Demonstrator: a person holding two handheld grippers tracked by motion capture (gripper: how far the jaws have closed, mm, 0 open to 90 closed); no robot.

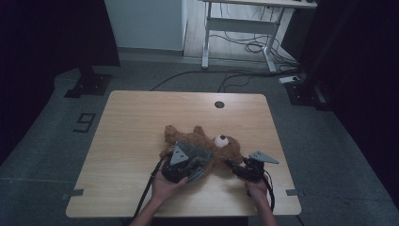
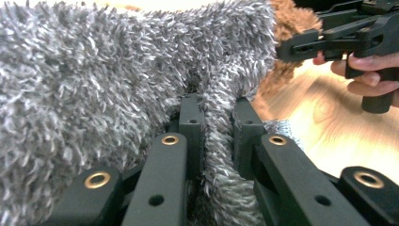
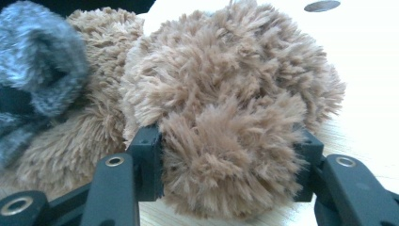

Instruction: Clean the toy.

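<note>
Your left gripper (image 2: 214, 136) has its jaws pinched narrow on a fold of the grey fuzzy cloth (image 2: 94, 84). The fold runs straight up between the two pads, and the rest of the cloth bulks to the left of the jaws and above them. Your right gripper (image 3: 226, 165) clamps a rounded limb of the brown teddy bear (image 3: 226, 94), with fur bulging over both pads and past the tips. From above, the bear (image 1: 226, 146) lies on the wooden table (image 1: 131, 122), with the cloth (image 1: 195, 155) draped over its body just ahead of your left gripper (image 1: 190, 165). Your right gripper (image 1: 233, 165) meets the bear at its near side.
</note>
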